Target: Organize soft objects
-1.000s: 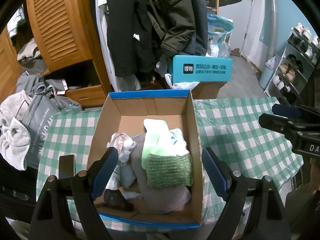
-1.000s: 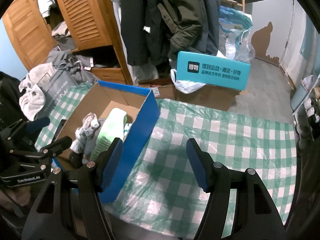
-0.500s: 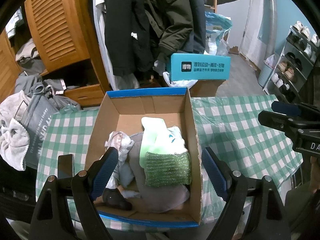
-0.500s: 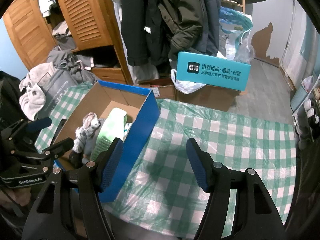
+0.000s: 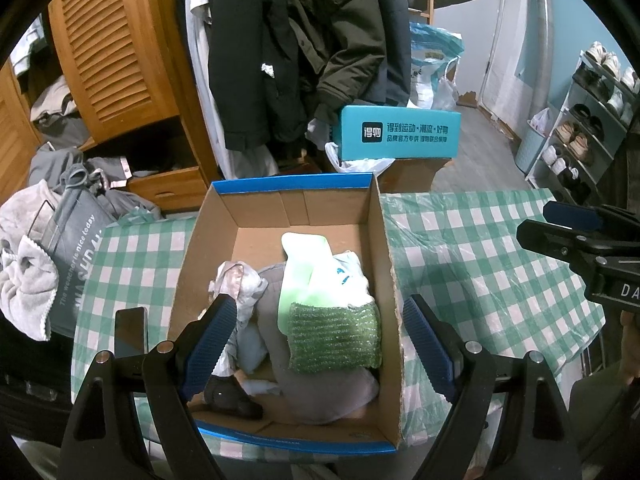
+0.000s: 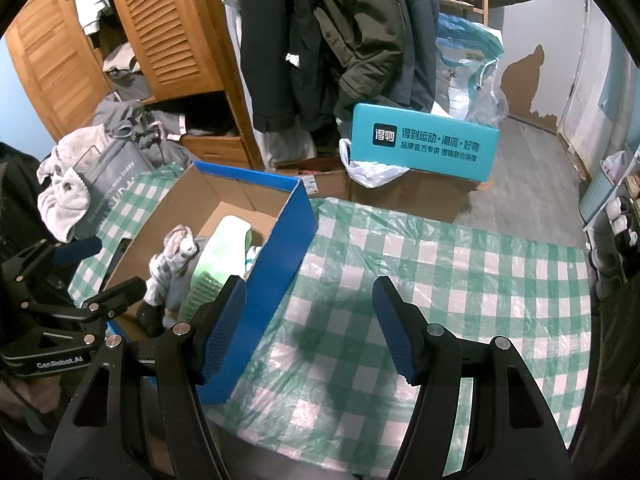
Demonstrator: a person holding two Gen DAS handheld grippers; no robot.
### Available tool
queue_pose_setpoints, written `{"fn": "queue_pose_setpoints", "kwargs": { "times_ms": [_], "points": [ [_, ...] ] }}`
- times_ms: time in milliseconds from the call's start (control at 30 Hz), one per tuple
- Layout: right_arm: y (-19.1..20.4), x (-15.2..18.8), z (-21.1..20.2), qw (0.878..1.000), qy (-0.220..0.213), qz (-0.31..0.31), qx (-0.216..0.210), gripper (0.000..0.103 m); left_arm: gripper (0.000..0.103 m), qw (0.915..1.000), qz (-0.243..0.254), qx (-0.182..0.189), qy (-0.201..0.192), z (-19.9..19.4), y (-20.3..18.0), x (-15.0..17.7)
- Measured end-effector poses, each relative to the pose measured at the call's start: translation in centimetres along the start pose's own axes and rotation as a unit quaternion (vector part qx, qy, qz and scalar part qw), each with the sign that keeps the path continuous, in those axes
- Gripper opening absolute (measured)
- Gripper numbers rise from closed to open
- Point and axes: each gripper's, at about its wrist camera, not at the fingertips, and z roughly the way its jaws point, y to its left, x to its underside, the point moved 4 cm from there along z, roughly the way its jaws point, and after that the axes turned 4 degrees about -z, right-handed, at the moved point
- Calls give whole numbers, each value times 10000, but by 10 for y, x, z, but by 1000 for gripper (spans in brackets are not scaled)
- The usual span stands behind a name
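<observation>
Hovering over the box [image 5: 384, 248], the left gripper [image 5: 316, 340] stands spread and empty, framing the sponge [image 5: 334, 338] atop the packed cloths, likely choosing a pick; right of the box, the right gripper [image 6: 308, 328] gapes, holding nothing.

Matt cardboard box [image 5: 384, 248] on glossy plastic checked tablecloth [image 6: 440, 280].

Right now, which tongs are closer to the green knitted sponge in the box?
Left. The left tongs hang open directly over the green knitted sponge in the box; the right tongs sit open beside the box, above the checked tablecloth.
</observation>
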Motion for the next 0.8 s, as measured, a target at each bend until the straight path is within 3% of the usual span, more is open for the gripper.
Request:
{"fn": "queue_pose_setpoints", "kwargs": {
  "times_ms": [800],
  "points": [
    [0, 0, 0, 10000, -1, 1, 3, 65, 87, 10000, 9, -12, 11, 0, -1, -1]
  ]
}}
